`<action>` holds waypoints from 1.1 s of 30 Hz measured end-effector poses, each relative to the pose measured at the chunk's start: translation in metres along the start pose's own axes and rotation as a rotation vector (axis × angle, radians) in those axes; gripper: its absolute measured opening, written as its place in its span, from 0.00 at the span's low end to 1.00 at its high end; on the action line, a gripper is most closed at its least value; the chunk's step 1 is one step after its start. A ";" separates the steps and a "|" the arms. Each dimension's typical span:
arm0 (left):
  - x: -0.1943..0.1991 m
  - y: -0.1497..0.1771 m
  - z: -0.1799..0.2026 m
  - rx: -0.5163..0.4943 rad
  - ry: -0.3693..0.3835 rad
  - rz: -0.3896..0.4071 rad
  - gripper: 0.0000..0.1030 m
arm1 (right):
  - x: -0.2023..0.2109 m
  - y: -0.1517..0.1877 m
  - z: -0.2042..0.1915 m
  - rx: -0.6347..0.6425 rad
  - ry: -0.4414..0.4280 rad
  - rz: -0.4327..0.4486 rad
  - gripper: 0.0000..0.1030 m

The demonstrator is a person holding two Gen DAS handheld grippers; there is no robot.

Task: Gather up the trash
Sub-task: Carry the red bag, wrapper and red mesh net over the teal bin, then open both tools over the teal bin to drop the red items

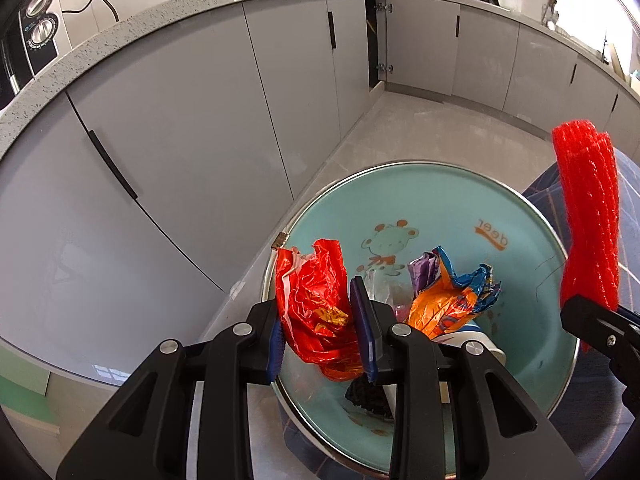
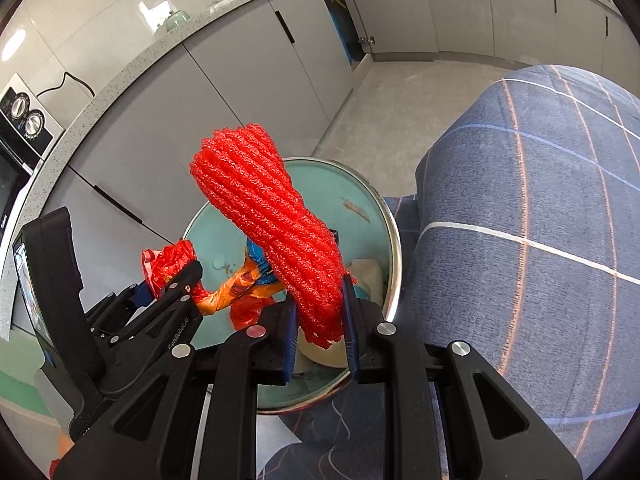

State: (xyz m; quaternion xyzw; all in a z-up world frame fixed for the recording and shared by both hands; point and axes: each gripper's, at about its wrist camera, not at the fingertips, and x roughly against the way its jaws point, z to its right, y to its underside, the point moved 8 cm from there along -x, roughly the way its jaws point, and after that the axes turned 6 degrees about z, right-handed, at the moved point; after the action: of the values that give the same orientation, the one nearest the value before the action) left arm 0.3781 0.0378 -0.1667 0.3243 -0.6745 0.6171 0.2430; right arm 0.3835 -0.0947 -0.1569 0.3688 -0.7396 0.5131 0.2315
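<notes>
Both tools [image 1: 322, 332] [image 2: 320, 332] gripping trash — above basin [image 1: 460, 208]

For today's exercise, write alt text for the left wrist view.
The left gripper pinches a crumpled red wrapper above a teal basin holding other wrappers. At right, another gripper holds red foam netting; grey kitchen cabinets curve behind.

Both wrist views—angled down, close—share the basin [image 1: 472, 200].

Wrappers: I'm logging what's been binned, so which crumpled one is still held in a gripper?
The red wrapper, clamped in the left gripper above the basin. The orange-blue wrapper already lies inside.
</notes>
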 end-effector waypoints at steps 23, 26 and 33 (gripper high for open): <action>-0.025 0.005 0.012 -0.045 -0.008 -0.043 0.29 | -0.045 -0.004 -0.002 0.055 0.026 -0.049 0.26; -0.027 0.006 0.012 -0.041 -0.011 -0.049 0.29 | -0.041 -0.006 -0.001 0.051 0.003 -0.031 0.36; -0.028 0.005 0.017 -0.047 -0.009 -0.046 0.29 | -0.030 -0.010 0.003 0.041 -0.007 0.007 0.36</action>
State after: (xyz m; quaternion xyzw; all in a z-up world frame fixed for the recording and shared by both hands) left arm 0.3945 0.0246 -0.1923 0.3364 -0.6823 0.5940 0.2617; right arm 0.4105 -0.0907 -0.1738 0.3727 -0.7309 0.5279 0.2195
